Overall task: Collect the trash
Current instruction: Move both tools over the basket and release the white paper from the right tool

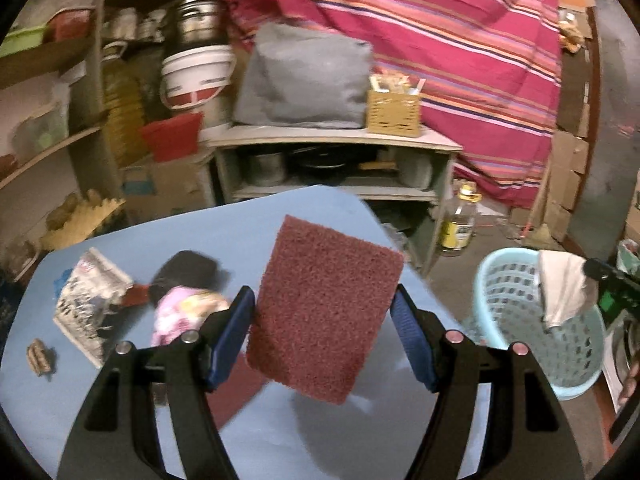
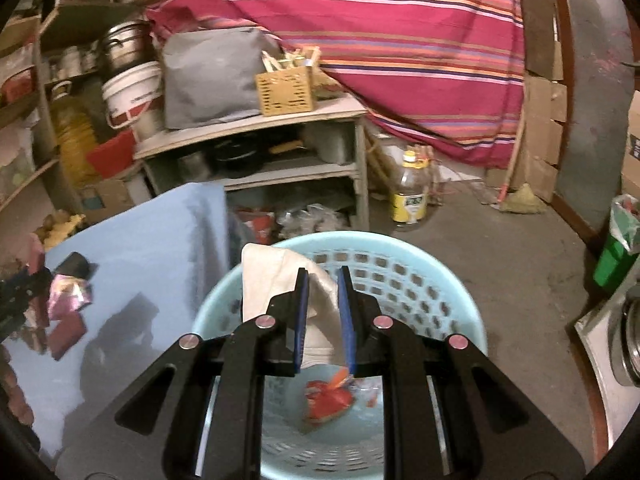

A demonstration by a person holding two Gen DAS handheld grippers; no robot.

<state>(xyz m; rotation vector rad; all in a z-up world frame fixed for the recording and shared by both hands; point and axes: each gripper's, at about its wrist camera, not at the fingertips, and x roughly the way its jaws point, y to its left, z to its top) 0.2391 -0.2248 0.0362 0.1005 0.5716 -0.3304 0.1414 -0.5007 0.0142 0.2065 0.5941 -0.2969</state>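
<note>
The left tongs [image 1: 324,308] are gripping a red pad [image 1: 326,310] by its long edges above the counter [image 1: 224,236], long axis pointing away. The right tongs [image 2: 323,280] are pinching a white cloth [image 2: 276,276] over the basket [image 2: 452,292].

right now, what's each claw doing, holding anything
Left claw: shut on the maroon scrub pad, held above the blue table.
Right claw: shut on the white cloth, over the light blue basket.
</note>
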